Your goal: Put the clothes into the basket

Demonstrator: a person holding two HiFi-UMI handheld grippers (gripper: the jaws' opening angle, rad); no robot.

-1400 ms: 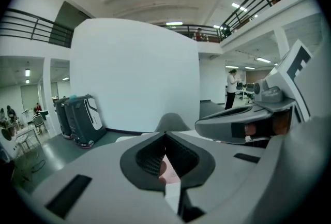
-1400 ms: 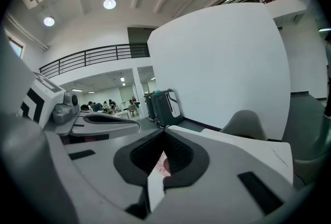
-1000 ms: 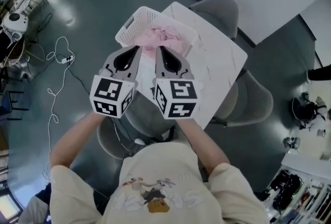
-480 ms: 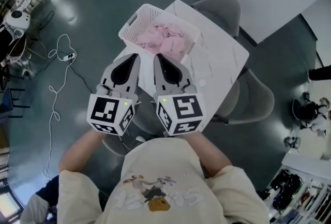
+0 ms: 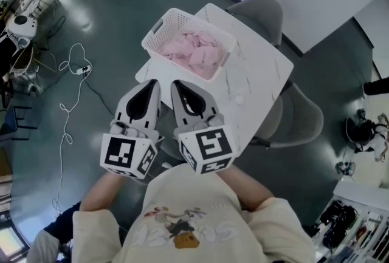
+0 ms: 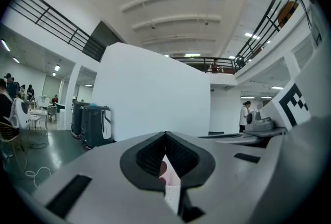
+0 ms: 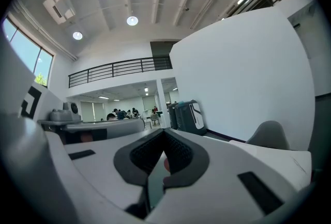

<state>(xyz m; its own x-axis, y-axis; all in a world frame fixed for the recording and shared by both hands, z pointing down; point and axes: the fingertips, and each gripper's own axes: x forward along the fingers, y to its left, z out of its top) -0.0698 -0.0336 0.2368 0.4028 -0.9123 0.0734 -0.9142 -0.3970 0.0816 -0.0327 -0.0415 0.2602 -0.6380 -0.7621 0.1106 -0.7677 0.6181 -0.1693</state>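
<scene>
In the head view a white slatted basket (image 5: 159,30) stands on the far left part of a white table (image 5: 261,73), with pink clothes (image 5: 193,52) heaped inside it. Both grippers hang side by side in front of the table's near edge, drawn back from the basket. My left gripper (image 5: 149,85) is shut with nothing in it, and my right gripper (image 5: 177,87) is shut and empty too. Each gripper view looks level across the hall, its jaws closed together; a sliver of pink shows past the left gripper (image 6: 165,137).
Grey chairs stand around the table: one behind it (image 5: 258,10), one at its right (image 5: 301,113). White cables (image 5: 70,73) trail over the dark floor at left. Dark machines (image 6: 93,124) stand by a white partition wall, and people sit at desks far off.
Both grippers have pulled back from over the basket toward the person's body, staying shut. The pink clothes that they partly covered now lie fully in view inside the basket.
</scene>
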